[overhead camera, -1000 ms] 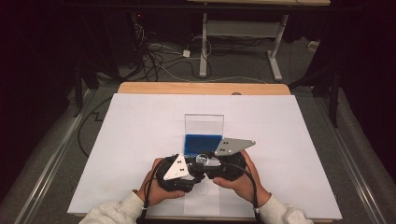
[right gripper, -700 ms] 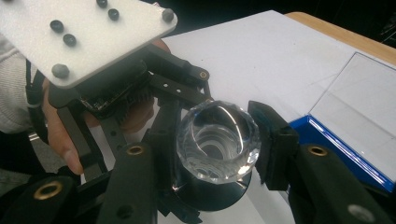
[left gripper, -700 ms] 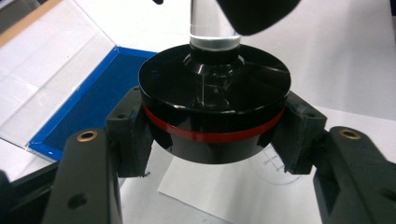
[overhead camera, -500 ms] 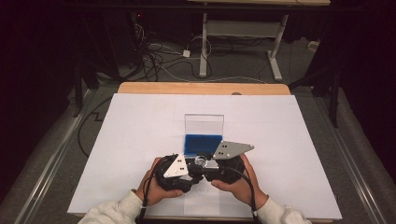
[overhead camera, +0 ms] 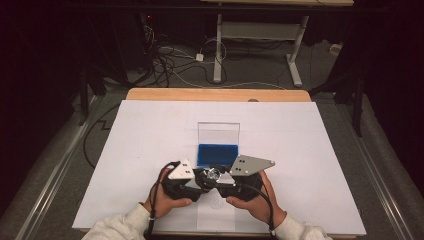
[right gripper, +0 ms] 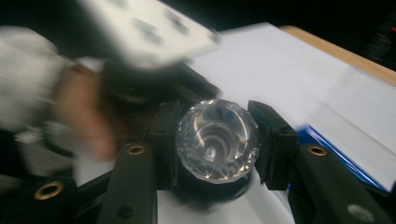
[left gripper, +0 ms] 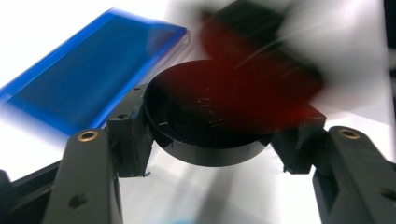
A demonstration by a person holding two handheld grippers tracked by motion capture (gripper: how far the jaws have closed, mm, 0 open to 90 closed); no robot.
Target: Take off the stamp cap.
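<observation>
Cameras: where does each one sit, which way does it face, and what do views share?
High view: above the person's side, facing forward and down on the white table; forearms, both hands.
Left gripper view: on the left hand-held gripper, looking along its jaws at a black round cap.
Right gripper view: on the right hand-held gripper, looking at a clear faceted jar.
Shared: blue case.

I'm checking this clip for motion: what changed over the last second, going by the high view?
Hardly anything visibly moved. The left gripper is shut on the round black cap, the right gripper on the clear faceted glass jar, and both hands stay pressed together near the table's front edge. The blue open case lies where it did on the white table.
</observation>
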